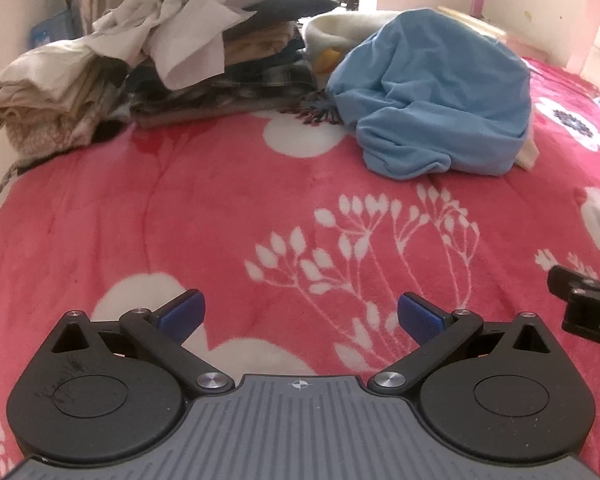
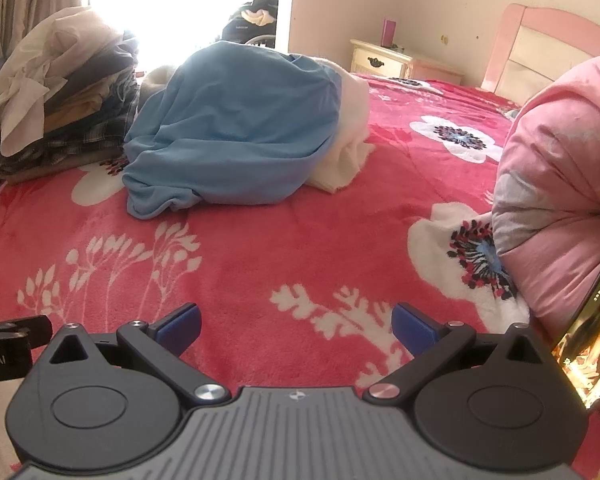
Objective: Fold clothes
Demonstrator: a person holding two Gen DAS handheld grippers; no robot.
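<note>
A crumpled light blue garment (image 1: 436,92) (image 2: 236,120) lies heaped over cream cloth (image 2: 352,152) far across the pink flowered blanket (image 1: 220,208) (image 2: 280,248). To its left rises a stack of folded clothes (image 1: 220,64) (image 2: 68,120) topped by a loose white garment (image 1: 180,20). My left gripper (image 1: 302,316) hovers open over bare blanket, well short of the clothes, holding nothing. My right gripper (image 2: 296,328) is likewise open and empty, low over the blanket. The right gripper's black body (image 1: 584,304) shows at the left wrist view's right edge, and the left gripper's body (image 2: 8,340) at the other view's left edge.
A rolled pink quilt (image 2: 560,184) bulks at the right, with a phone (image 2: 592,332) showing a picture propped beside it. A pink headboard (image 2: 540,48) and a cream nightstand (image 2: 380,60) stand at the far right. Beige folded cloths (image 1: 40,96) sit far left.
</note>
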